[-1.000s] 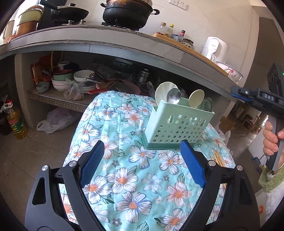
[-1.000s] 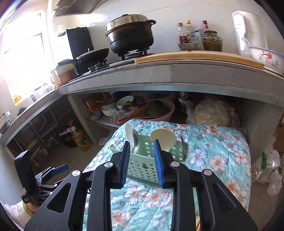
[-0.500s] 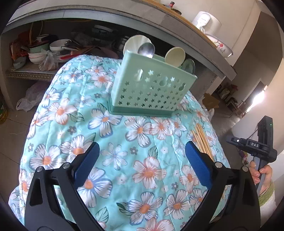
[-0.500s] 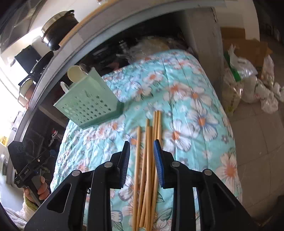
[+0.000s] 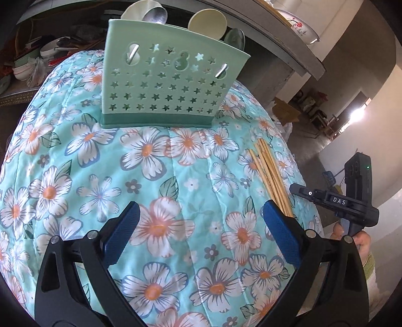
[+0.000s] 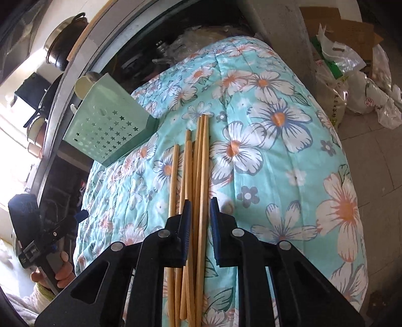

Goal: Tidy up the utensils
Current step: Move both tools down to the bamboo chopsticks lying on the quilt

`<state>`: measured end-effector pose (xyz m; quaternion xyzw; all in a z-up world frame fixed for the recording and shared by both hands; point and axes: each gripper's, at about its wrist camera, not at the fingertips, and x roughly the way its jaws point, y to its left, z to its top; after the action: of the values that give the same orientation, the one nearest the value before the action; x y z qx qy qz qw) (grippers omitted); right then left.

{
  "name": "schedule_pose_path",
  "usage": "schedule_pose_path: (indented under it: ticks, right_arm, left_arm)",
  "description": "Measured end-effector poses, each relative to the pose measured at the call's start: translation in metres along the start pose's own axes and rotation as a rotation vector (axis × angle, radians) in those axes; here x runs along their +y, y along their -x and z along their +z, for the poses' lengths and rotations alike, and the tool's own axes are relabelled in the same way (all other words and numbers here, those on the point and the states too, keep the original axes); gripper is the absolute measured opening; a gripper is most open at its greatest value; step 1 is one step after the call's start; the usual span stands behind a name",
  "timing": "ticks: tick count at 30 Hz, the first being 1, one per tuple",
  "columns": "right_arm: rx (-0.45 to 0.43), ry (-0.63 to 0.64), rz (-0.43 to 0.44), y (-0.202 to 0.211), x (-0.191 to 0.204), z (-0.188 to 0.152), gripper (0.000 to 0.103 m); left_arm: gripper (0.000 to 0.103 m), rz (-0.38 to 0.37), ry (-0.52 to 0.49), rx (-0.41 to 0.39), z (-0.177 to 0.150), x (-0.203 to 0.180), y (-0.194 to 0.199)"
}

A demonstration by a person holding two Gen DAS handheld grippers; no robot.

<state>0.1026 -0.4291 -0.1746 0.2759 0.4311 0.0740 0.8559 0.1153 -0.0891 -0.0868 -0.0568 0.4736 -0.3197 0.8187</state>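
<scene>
The right gripper has dropped from in front of the caddy to the chopsticks, which lie on the flowered cloth just beside the caddy's near corner. Its jaws have just been closing; two or so sticks now sit between the pads, but a sliver of gap shows, so it is not yet clamped. The left gripper has tipped down over bare cloth in front of the caddy, jaws having just spread fully wide and holding nothing. Spoons already stand in the caddy. The chopstick pickup looks about to begin; the rest of the bundle lies outside the jaws.
</scene>
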Motion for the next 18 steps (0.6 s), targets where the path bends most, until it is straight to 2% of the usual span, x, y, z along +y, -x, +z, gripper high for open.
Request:
schedule_pose_path:
  ticks: [6, 12, 18]
  right_arm:
    - [0.004, 0.177, -0.105, -0.01, 0.026, -0.009, 0.015]
    - [-0.015, 0.219, -0.112, -0.007, 0.032, -0.008, 0.015]
    - [0.01, 0.236, -0.114, -0.013, 0.034, -0.009, 0.015]
  left_arm:
    - [0.095, 0.049, -0.087, 0.009, 0.004, -0.024, -0.021]
    - [0.095, 0.103, -0.184, 0.017, 0.008, -0.047, -0.037]
    - [0.095, 0.108, -0.258, 0.003, 0.018, -0.069, -0.05]
